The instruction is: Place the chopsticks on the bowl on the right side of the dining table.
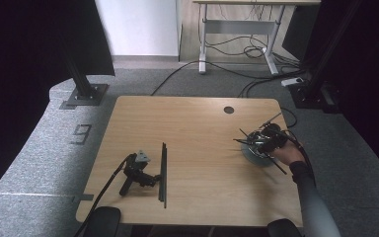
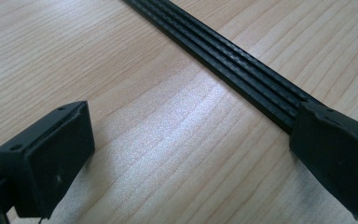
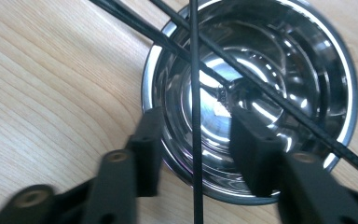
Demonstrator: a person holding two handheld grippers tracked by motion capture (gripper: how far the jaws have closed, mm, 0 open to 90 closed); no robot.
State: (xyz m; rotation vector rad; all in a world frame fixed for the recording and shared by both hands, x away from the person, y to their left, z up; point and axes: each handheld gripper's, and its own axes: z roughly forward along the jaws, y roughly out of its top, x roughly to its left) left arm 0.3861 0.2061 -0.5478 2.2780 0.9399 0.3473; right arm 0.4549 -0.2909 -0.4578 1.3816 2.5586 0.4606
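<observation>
Rods (image 3: 195,70) cross the steel bowl (image 3: 307,56); right hand-held gripper (image 3: 196,149), half open, grips nothing; release each centred over it.

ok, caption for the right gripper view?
Right gripper open over a steel bowl, thin black rods crossing its rim.

A round cable hole (image 1: 228,109) sits near the wooden table's (image 1: 192,128) far edge; a desk frame (image 1: 239,29) stands beyond.

Rods (image 3: 194,93) lie across the bowl (image 3: 279,56) at the table's (image 1: 197,123) right; strips (image 1: 163,173) lie left.
</observation>
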